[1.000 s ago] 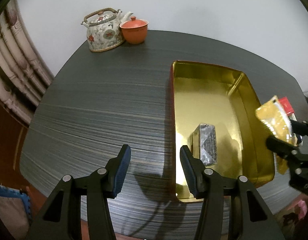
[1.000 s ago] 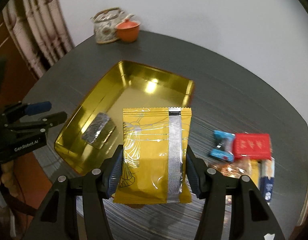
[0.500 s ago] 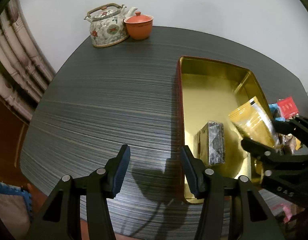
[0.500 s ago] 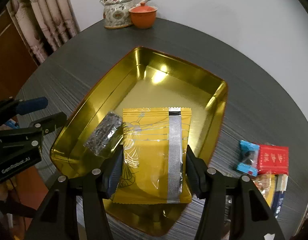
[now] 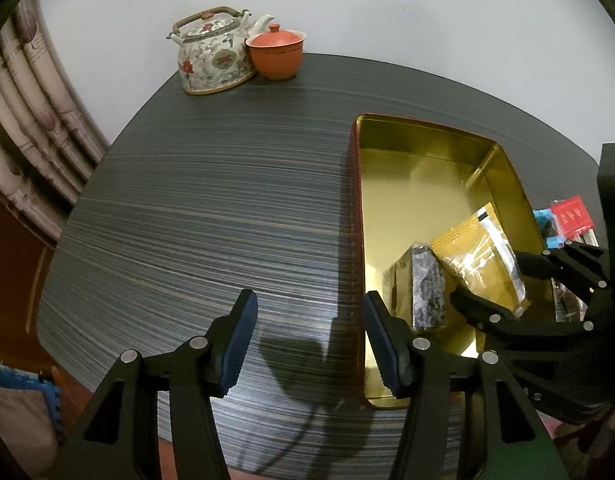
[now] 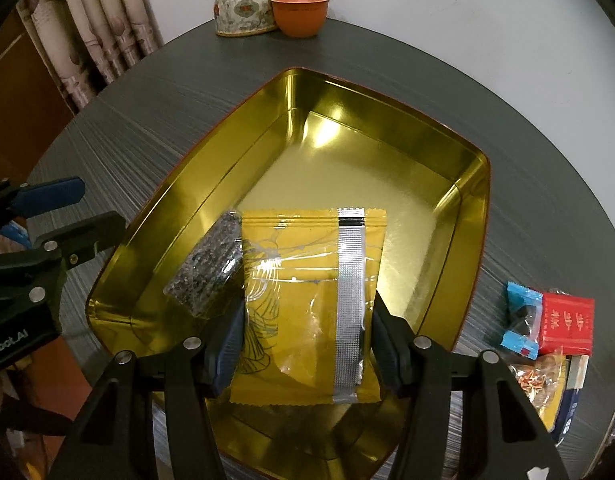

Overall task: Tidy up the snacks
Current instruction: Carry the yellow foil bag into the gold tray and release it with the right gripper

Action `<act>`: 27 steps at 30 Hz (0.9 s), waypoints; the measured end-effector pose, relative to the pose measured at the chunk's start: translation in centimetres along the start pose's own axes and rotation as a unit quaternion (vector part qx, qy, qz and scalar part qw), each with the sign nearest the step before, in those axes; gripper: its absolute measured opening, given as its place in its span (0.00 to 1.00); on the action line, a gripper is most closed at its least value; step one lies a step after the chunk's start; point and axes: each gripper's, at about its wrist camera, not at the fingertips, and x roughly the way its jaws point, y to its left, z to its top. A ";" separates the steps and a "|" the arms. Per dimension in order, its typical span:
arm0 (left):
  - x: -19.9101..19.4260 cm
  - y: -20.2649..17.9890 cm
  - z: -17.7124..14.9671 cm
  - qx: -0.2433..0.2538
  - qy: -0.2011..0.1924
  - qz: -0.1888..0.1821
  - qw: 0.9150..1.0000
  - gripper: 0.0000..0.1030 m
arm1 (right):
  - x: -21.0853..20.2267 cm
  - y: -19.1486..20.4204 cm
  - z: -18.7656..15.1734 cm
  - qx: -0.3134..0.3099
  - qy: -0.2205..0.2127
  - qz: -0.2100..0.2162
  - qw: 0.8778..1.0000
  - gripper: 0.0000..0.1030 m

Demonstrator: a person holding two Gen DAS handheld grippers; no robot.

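Gripping: right gripper (image 6: pixel 303 344) clenched on yellow packet (image 6: pixel 307 300), dark ridged pads pressing both side edges; tilted steeply down over the tin.
Yellow packet: flat glossy foil pouch, zigzag-cut ends, silver crimped seam strip down its face, faint line drawing; held inside gold tin (image 6: pixel 473 216), low over the floor near the front end; contact with the floor cannot be told.
Dark packet (image 6: pixel 205 268): small oblong in clear crinkly wrap, speckled black contents; lying on the tin floor, just beside the yellow packet's left edge.
Gold tin: rectangular, rounded corners, mirror-bright gold inside, red outside wall seen from the left wrist view.
Left gripper (image 5: pixel 307 336): released, nothing between blue ribbed pads; jaws have just been opening wider; hovering angled down, one finger over the table (image 5: pixel 211 208), the other by the tin's left rim.
Table: dark grey, fine streaked grain, rounded edge.
Remaining snacks (image 6: pixel 547 332): red, blue and orange wrappers heaped on the table right of the tin.
Teapot (image 5: pixel 213 54): floral ceramic, wrapped handle, far edge.
Lidded cup (image 5: pixel 275 56): matte orange clay, touching the teapot.
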 end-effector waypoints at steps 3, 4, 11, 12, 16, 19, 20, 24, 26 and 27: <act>0.0 0.0 0.0 0.000 0.000 0.000 1.000 0.54 | 0.3 0.1 0.1 -0.001 0.003 -0.001 1.000 0.52; 0.0 0.0 0.0 -0.001 0.000 0.000 1.000 0.54 | 0.5 0.1 0.1 0.000 0.004 0.000 1.000 0.52; 0.1 -0.1 -0.1 0.002 0.002 0.000 1.000 0.54 | 1.1 0.3 0.0 0.002 0.011 0.005 1.000 0.53; 0.1 -0.1 -0.1 0.002 0.002 0.000 1.000 0.54 | 1.2 0.3 -0.1 0.002 0.013 0.006 1.000 0.53; 0.1 -0.1 -0.1 0.002 0.003 0.000 1.000 0.55 | 1.4 0.4 -0.2 0.002 0.013 0.008 1.000 0.54; 0.1 -0.1 -0.1 0.003 0.002 0.001 1.000 0.55 | 1.3 0.3 -0.3 0.005 0.012 0.010 1.000 0.62; 0.1 -0.1 -0.1 0.002 0.002 0.001 1.000 0.55 | 1.1 0.3 -0.3 0.007 0.009 0.010 1.000 0.63; 0.2 -0.1 -0.1 0.004 0.002 0.002 1.000 0.55 | 0.2 0.2 -0.3 0.011 -0.001 0.014 1.000 0.64; 0.1 -0.1 -0.1 0.006 0.001 0.004 1.000 0.55 | -0.6 0.1 -0.2 0.010 -0.008 0.015 1.000 0.65; 0.1 -0.1 -0.1 0.007 0.000 0.004 1.000 0.55 | -0.9 0.0 -0.2 0.011 -0.011 0.016 1.000 0.66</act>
